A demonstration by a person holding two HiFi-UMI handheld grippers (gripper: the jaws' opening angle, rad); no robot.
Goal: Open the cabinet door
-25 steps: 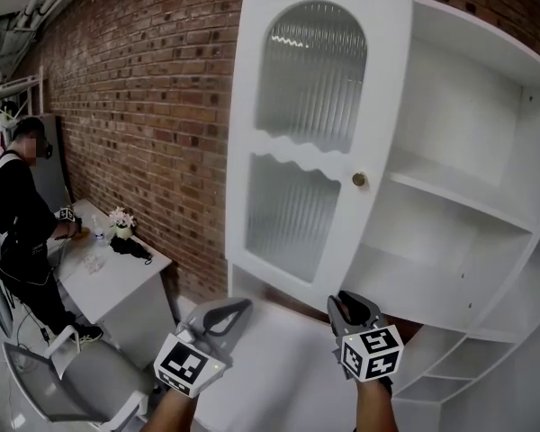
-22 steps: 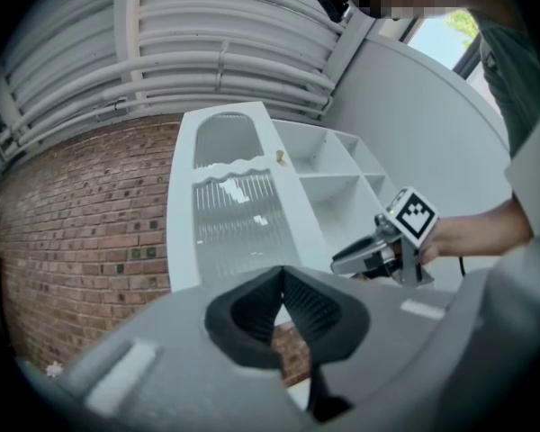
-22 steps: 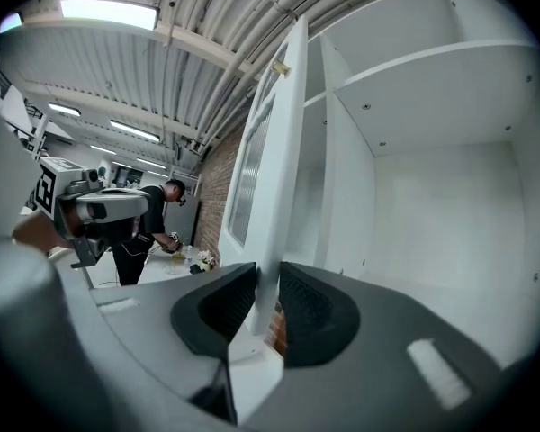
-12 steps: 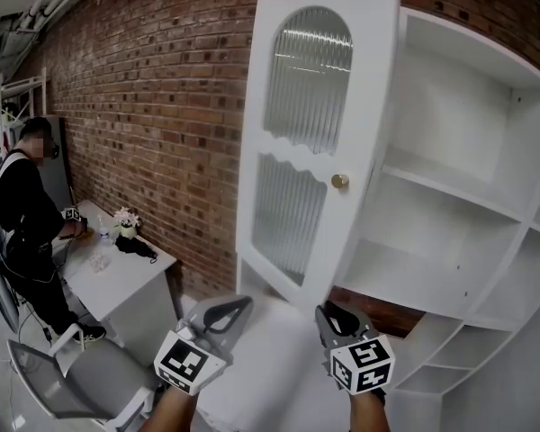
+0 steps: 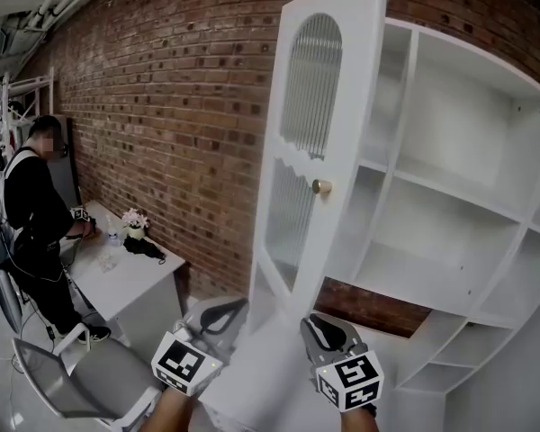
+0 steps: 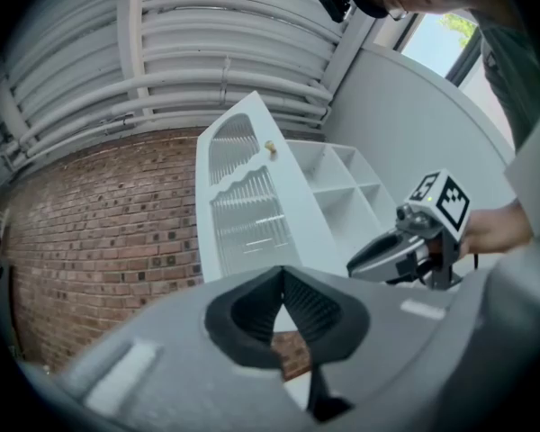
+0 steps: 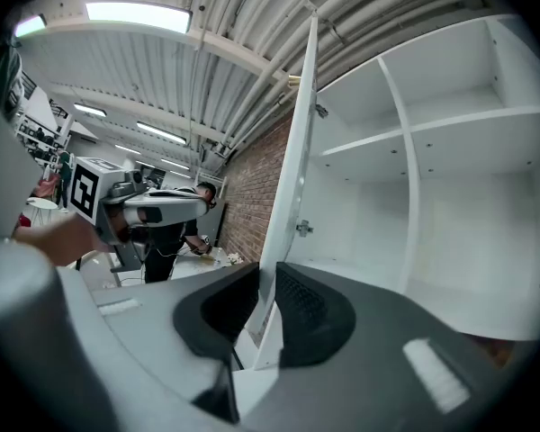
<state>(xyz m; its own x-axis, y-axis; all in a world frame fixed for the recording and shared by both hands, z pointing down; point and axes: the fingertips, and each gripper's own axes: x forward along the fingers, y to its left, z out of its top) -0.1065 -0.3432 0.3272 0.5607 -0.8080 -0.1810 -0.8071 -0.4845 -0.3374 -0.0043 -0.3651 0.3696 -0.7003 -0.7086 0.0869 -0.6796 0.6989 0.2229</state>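
The white cabinet door [image 5: 292, 214] with ribbed glass panels and a brass knob [image 5: 321, 186] stands swung out, nearly edge-on to the open white cabinet [image 5: 450, 205]. Its bare shelves show. Both grippers hang low, below and in front of the door, touching nothing. My left gripper [image 5: 229, 309] is shut, its fingertips meeting with nothing in them [image 6: 282, 277]. My right gripper [image 5: 322, 328] has a narrow gap [image 7: 267, 282] and its jaws are closing on nothing. The door's edge [image 7: 292, 178] shows beyond that gap, farther off.
A red brick wall [image 5: 180, 106] runs left of the cabinet. A person in black [image 5: 36, 214] stands at a white table [image 5: 117, 282] with flowers [image 5: 135, 219] at far left. A grey chair [image 5: 63, 381] sits at lower left.
The door has swung further open, from facing me to nearly edge-on. Both grippers have drawn back; the right one slid left and lower in the head view.
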